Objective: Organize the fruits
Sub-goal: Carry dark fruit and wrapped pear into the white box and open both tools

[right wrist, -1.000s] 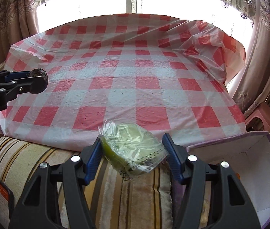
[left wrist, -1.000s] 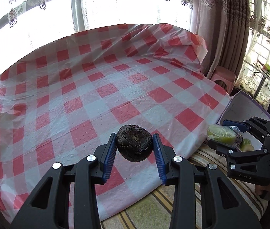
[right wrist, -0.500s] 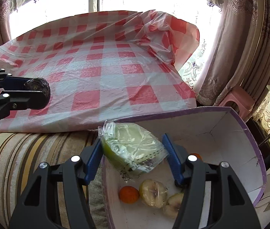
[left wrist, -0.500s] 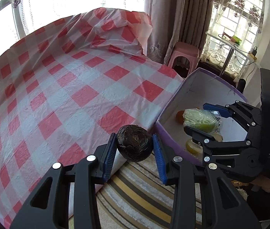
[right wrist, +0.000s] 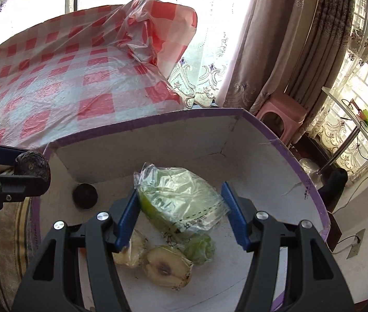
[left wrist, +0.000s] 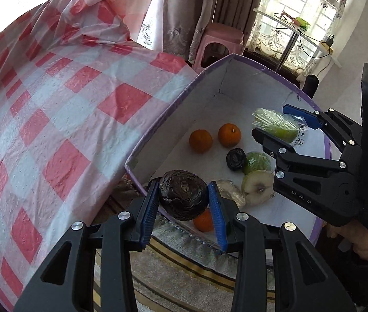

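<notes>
My left gripper (left wrist: pixel 183 203) is shut on a dark wrinkled round fruit (left wrist: pixel 182 194) and holds it over the near left rim of a purple-edged white box (left wrist: pixel 158 127). My right gripper (right wrist: pixel 182 214) is shut on a green fruit in a clear plastic bag (right wrist: pixel 181 200) and holds it above the inside of the box (right wrist: pixel 301 171). It also shows in the left wrist view (left wrist: pixel 285 126). In the box lie two oranges (left wrist: pixel 201 141), a small dark fruit (left wrist: pixel 236 158), a pale pear (left wrist: pixel 258 186), a green wrapped fruit (left wrist: pixel 258 161) and another orange (left wrist: pixel 204 221).
A red and white checked plastic cloth (left wrist: pixel 61 119) covers the surface to the left of the box. A striped cushion (left wrist: pixel 184 273) lies below my left gripper. A pink stool (left wrist: pixel 223 39), curtains and a small side table (left wrist: pixel 295 26) stand behind the box.
Both grippers have swung right from over the checked cloth to the box, each still holding its fruit. The box's inside and the fruits in it have come into full view.
</notes>
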The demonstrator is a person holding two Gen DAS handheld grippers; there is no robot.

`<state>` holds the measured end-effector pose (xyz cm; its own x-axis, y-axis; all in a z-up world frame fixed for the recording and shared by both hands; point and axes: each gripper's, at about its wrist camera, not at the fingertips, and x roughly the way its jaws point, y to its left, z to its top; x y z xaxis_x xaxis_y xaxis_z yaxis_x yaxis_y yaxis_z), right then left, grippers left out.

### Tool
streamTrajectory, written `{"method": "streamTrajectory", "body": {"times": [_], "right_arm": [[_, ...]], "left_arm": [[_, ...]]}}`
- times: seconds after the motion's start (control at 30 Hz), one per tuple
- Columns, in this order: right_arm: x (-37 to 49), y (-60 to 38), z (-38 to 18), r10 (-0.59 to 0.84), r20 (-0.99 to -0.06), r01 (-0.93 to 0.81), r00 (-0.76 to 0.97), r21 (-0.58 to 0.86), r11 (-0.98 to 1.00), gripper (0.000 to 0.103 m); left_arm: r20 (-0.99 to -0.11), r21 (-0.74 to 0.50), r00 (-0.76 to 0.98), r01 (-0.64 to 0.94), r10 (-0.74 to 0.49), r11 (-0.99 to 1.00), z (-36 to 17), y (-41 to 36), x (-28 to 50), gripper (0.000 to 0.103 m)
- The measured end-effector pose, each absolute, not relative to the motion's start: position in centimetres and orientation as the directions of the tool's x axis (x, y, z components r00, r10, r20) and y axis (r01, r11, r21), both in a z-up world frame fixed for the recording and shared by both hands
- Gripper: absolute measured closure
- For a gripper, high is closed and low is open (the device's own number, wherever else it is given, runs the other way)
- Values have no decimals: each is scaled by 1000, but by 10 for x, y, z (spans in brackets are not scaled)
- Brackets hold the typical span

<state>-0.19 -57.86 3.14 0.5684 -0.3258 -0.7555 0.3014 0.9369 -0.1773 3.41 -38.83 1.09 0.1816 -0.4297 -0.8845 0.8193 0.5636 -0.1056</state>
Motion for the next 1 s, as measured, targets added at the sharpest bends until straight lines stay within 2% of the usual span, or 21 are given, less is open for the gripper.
{"method": "streamTrajectory", "body": {"times": [0.5,0.57,0.63,0.7,0.73,0.83,0.9,1.0], "right_arm": [[-5,-604,20,-362,-777,373,515,-177,911,39],[-6,-607,21,-366,-773,382,517,-174,908,34],[-8,-608,25,-389,-760,393,521,-191,900,20],[-9,-608,29,-392,-757,390,523,-197,900,17],[-10,-608,31,-393,-756,391,524,-196,899,12],[-15,-607,36,-398,-758,379,517,-214,900,7],[-19,-603,41,-394,-757,369,521,-216,904,5],[-26,-597,47,-372,-765,347,526,-206,915,3]], "left_arm": [[-903,-196,96,775,-419,601,-17,-405,37,66],[-902,-217,83,762,-423,611,-20,-404,38,65],[-900,-227,80,755,-429,615,-20,-403,37,63],[-893,-238,78,754,-444,612,-16,-400,33,50],[-892,-231,92,749,-443,621,-14,-398,30,45],[-874,-237,124,736,-469,635,1,-385,14,37],[-866,-240,161,696,-473,677,10,-370,-5,15],[-849,-272,178,661,-498,699,16,-352,-33,15]]}}
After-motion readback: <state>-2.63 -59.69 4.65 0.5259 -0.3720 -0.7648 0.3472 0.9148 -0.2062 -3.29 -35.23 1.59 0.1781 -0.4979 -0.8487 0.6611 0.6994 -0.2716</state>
